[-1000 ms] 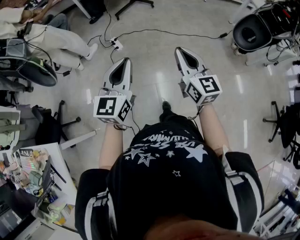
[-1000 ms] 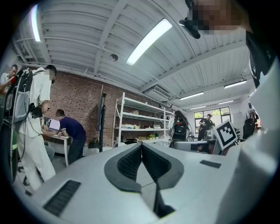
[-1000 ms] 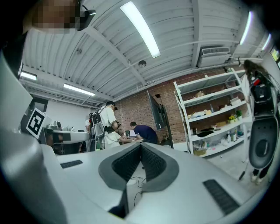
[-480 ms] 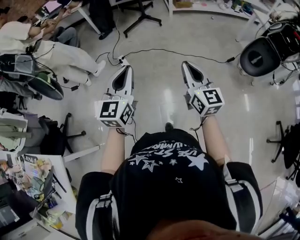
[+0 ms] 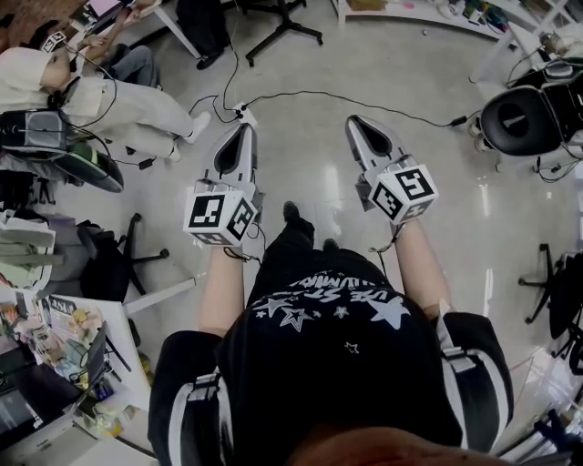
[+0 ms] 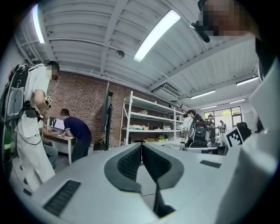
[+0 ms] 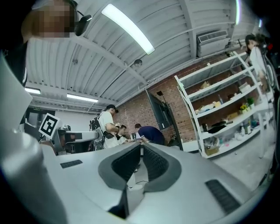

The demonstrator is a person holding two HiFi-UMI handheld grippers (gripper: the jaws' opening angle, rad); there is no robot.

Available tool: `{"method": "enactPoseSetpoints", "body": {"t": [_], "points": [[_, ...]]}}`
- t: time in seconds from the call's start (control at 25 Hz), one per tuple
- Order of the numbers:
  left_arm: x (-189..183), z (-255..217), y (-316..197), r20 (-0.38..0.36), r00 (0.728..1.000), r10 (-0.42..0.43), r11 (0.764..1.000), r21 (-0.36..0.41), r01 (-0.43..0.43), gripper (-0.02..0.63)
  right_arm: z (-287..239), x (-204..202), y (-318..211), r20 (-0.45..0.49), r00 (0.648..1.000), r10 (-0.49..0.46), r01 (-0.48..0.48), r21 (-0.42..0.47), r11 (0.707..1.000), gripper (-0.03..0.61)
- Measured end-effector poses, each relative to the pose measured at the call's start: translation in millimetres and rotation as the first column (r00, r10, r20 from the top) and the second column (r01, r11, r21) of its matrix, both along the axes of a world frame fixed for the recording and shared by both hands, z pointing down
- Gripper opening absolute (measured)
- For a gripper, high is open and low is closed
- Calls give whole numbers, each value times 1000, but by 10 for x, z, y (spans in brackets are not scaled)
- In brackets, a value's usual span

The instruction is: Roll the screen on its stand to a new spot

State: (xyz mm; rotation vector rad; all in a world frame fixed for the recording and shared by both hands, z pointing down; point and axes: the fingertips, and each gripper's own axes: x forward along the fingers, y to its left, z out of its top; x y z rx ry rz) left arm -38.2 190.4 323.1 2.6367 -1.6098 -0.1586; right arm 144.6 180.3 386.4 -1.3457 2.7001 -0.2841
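The screen on its stand is a tall dark panel by the brick wall, seen edge-on in the left gripper view [image 6: 107,114] and in the right gripper view [image 7: 160,112], several steps away. I hold both grippers out over the bare floor, side by side. The left gripper [image 5: 239,136] is shut with nothing between its pads [image 6: 141,146]. The right gripper [image 5: 359,126] is likewise shut and empty [image 7: 141,148]. Neither touches anything. My foot [image 5: 292,216] shows between them.
A power strip and black cable [image 5: 242,113] lie on the floor just ahead. A seated person [image 5: 118,100] is at the left, a black chair [image 5: 522,119] at the right. Black base legs [image 5: 284,25] stand ahead, white shelving [image 6: 151,122] beyond.
I have walked forward: the cable, the chair and the seated person have slid down in the head view, and my foot has stepped out. Both grippers stay shut.
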Motion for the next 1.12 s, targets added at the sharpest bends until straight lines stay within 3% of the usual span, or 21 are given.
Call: {"method": "enactPoseSetpoints", "body": {"t": [0.24,0.64,1.12], "points": [[-171,158,-524,-38,999,12,1000,-20,-12,11,-14,-63,-464,-8,999,51,-51,24,998,8],[-528,50,-1648,-67,995,72,997,14,-71,11,-213,-454,-1510,-13,995,101,-100,61,993,8],[-974,-20,-2570,-81,992,98,995,32,-96,11,-271,-990,-2479,-38,993,112,-109,57,992,8]]}}
